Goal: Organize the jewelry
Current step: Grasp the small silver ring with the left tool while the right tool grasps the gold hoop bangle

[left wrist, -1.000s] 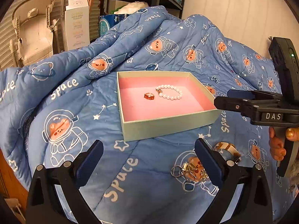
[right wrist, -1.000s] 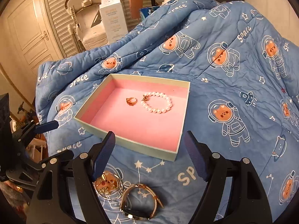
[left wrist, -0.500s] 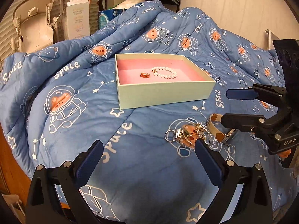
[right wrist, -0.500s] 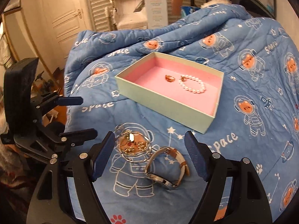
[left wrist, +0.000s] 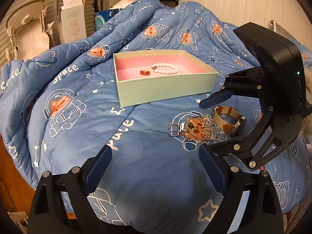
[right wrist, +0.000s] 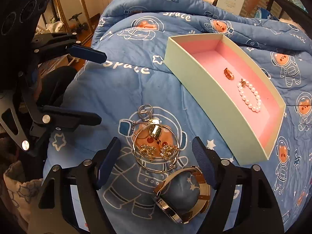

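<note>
Your right gripper (right wrist: 156, 156) hangs with its jaws spread and empty over the tangle of gold hoops and glittery charms on a silver keyring (right wrist: 156, 146), which lies between the two blue pads without touching either. To take it cleanly, come straight down so the pads straddle the large thin gold hoop, then close on the rim where the charms bunch, not on the loose keyring at 12 o'clock, which would likely swing free. Press lightly into the soft blue quilted blanket printed with astronaut bears (right wrist: 120, 89); it gives, so the pads can probably get under the wire.

Your left gripper (left wrist: 156, 167) is also open and holds nothing; its jaws have just closed in a little with nothing between them. It waits at 9 o'clock of the tangle in the right wrist view.

At 5 o'clock of the hoops, just beside them, sits the tan leather-strap watch with a polished steel case (right wrist: 183, 197), curled in a stiff loop. The pale green cardboard box with a pink lining (right wrist: 214, 101) lies at 2 o'clock, already holding an amber-coloured ring (right wrist: 228, 73) and a bracelet of round white pearls (right wrist: 250, 97).
</note>
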`<action>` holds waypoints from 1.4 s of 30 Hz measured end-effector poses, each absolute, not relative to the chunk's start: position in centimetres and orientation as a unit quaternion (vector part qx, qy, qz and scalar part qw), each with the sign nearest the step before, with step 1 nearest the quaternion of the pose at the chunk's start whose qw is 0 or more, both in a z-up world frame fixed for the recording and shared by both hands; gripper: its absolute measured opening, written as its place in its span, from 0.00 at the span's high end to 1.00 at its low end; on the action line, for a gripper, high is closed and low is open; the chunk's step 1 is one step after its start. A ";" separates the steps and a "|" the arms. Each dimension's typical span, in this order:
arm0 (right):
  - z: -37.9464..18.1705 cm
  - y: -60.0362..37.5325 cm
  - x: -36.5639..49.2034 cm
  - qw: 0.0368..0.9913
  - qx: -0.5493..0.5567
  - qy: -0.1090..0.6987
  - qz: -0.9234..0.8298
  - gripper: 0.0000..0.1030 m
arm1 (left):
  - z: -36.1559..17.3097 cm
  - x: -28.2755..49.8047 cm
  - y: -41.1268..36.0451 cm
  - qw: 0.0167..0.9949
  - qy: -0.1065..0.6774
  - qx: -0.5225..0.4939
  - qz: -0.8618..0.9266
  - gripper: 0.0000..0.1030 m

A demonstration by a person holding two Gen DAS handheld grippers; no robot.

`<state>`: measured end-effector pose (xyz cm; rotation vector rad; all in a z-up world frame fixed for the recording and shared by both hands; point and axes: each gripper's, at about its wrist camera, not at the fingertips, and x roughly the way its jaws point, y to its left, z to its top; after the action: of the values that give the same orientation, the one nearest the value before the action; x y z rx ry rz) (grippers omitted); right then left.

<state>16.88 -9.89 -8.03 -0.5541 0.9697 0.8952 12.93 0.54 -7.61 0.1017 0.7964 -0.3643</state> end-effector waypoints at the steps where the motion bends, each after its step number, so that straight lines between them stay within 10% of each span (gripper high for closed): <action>1: -8.2 -10.0 17.0 0.751 -0.255 0.447 0.413 0.29 | -7.7 13.1 0.5 0.903 0.388 0.048 -0.179 0.20; 8: -8.4 -10.6 17.6 0.733 -0.244 0.465 0.431 0.51 | -7.8 14.3 0.5 0.895 0.396 0.037 -0.202 0.37; 42: -4.8 -14.3 17.3 0.807 -0.110 0.443 0.374 0.51 | -9.6 17.2 -2.6 0.871 0.424 0.048 -0.243 0.82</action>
<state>17.30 -14.28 -4.77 -0.2360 0.9483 0.8009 17.22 -2.58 -9.55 0.1006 0.8863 -0.5081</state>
